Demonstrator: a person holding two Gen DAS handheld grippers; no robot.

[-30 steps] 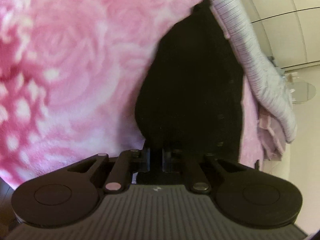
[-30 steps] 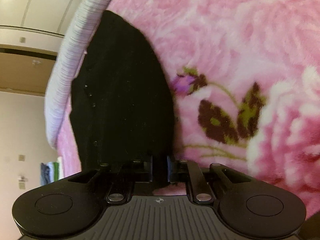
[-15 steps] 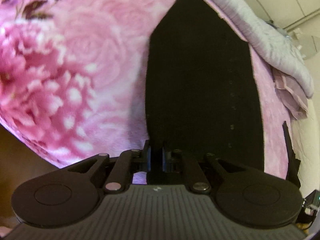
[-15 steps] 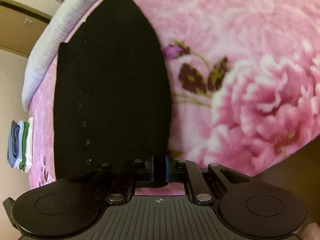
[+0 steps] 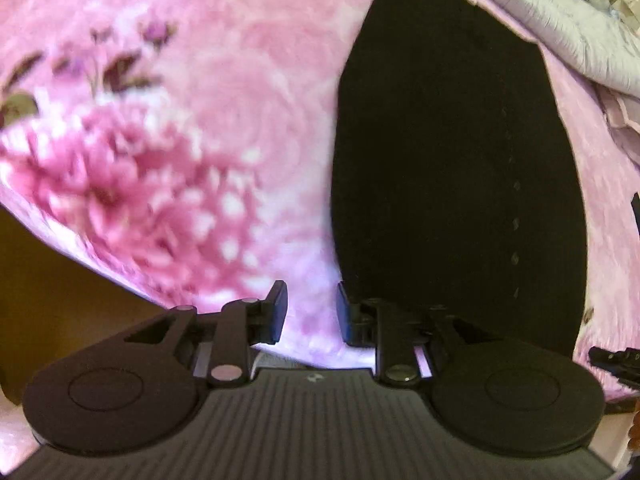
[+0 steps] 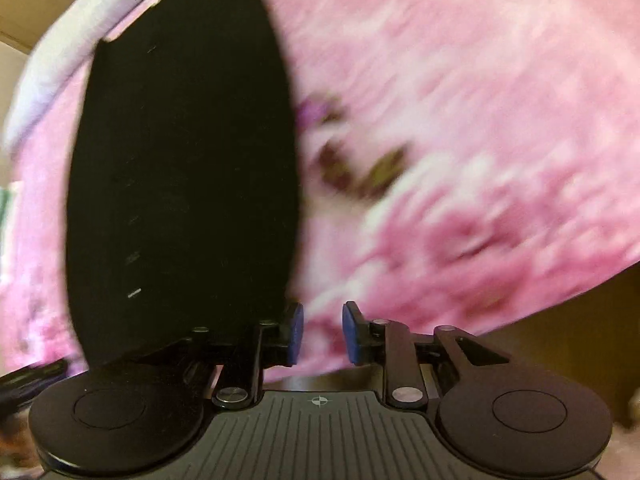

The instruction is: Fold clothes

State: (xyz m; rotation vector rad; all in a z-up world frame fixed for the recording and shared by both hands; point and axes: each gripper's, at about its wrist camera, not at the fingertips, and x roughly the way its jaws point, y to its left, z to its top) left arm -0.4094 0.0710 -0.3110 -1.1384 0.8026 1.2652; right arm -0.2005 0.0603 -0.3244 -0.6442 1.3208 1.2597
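Pink floral fleece blanket (image 5: 208, 128) carries a flat black garment (image 5: 452, 184); both spread grippers, left (image 5: 311, 312) and right (image 6: 322, 334), risk snagging its near edge.

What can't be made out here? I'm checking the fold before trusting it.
- Black garment, left wrist view: near hem hidden behind the left gripper.
- Same garment, right wrist view: lower edge hidden behind the right gripper.
- Floral blanket, right wrist view: motion-blurred.
- Garment type: too dark to tell.
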